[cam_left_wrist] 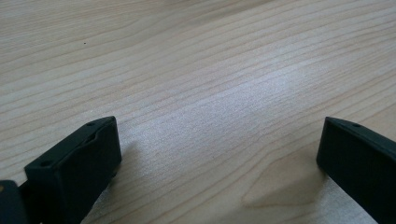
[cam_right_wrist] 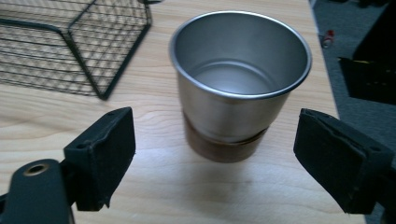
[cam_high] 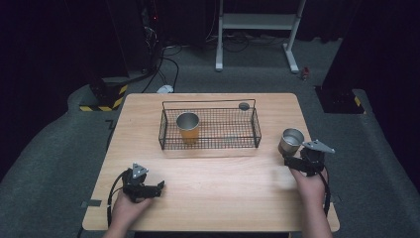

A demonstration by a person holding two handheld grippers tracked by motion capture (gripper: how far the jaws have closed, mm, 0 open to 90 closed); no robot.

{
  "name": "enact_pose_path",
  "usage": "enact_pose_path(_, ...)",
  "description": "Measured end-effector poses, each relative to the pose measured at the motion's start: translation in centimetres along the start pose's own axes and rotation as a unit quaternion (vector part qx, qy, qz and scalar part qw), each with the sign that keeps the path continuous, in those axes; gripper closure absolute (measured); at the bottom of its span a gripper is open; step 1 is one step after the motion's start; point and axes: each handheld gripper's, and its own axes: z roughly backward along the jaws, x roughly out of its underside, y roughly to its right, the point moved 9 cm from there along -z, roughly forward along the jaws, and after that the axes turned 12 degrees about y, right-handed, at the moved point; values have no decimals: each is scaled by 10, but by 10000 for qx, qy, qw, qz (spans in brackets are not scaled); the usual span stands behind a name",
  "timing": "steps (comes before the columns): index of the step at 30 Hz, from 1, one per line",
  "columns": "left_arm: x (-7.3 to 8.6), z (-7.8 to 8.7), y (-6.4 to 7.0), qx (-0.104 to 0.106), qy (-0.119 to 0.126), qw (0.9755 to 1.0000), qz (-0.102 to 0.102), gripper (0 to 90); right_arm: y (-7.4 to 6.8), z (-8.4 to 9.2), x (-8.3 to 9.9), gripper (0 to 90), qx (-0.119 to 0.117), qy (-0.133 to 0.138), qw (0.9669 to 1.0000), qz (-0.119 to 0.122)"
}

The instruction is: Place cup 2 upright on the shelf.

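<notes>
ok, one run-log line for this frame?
right gripper open, jaws either side of steel cup, no contact | left gripper open, low over table | second cup upright in wire basket

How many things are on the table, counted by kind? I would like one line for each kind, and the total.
Metal cups: 2, one inside the basket, one before the right gripper
Wire baskets: 1
Small dark round things on the basket's back rim: 1, kind unclear
Grippers: 2, counting the left gripper
Total: 6
</notes>
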Motion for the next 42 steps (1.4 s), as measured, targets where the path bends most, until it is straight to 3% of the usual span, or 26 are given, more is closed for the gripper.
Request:
enact_pose_path(8, 0, 0, 0, 2, 3, 10000, 2, 1, 6, -15, 1, 128, 66, 27, 9999, -72)
enact_pose_path(14, 0, 0, 0, -3, 2, 10000, -10, 1, 10, -28, -1, 127, 178, 98, 9998, 22)
enact_pose_path(26, 0, 0, 0, -7, -4, 10000, -4, 1, 14, -50, -4, 129, 98, 188, 9994, -258)
enact_pose_path(42, 0, 0, 1, -17, 6, 10000, 27, 2, 13, -57, -6, 180, 94, 165, 9996, -187)
